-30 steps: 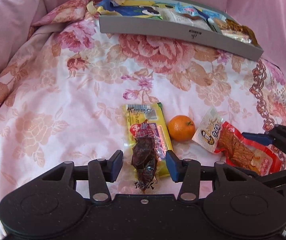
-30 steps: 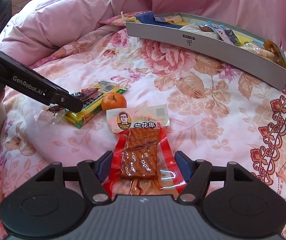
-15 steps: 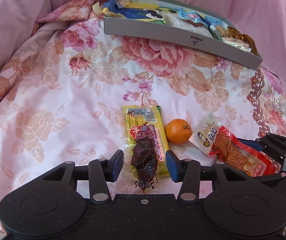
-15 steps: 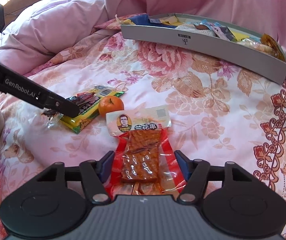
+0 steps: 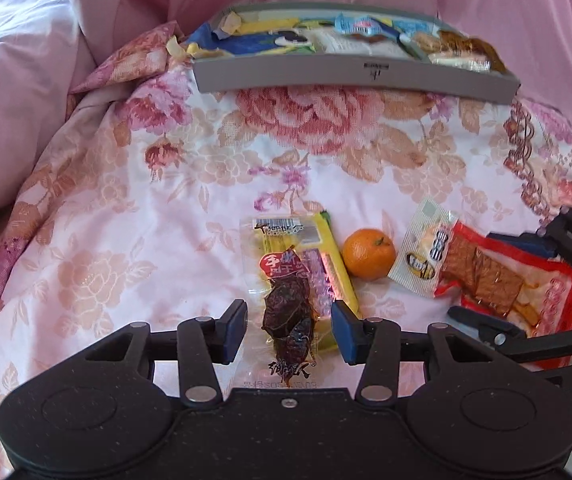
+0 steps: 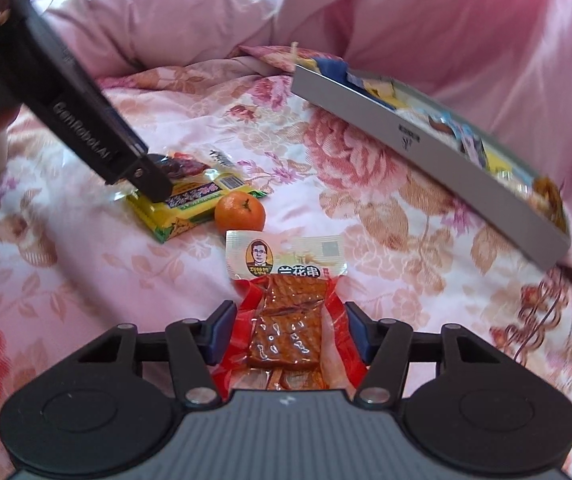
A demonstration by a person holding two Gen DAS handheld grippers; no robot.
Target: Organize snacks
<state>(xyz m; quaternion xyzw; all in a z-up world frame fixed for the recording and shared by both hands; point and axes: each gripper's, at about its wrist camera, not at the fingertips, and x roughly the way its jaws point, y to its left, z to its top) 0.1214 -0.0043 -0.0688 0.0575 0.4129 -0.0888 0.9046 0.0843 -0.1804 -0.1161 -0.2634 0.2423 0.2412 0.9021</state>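
A red packet of dried tofu [image 6: 286, 320] lies on the bed [image 6: 386, 264] between the jaws of the right hand-held gripper [image 6: 286, 332], which have just been closing and now touch its crumpled edges. Left of it, the left hand-held gripper [image 5: 288, 330] stands spread around a clear packet of dark dried meat [image 5: 288, 316], lying on a yellow packet [image 5: 336, 272]. A tangerine [image 6: 240, 212] sits between. Beyond, the grey tray [image 5: 326, 78] already holds snacks; four remain.

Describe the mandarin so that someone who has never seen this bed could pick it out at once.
On the floral bedspread, well in front of the grey snack tray, three loose snacks lie in a row. The mandarin is the middle one, between the yellow packet and the red tofu pouch. It is the only round, unwrapped orange thing there.
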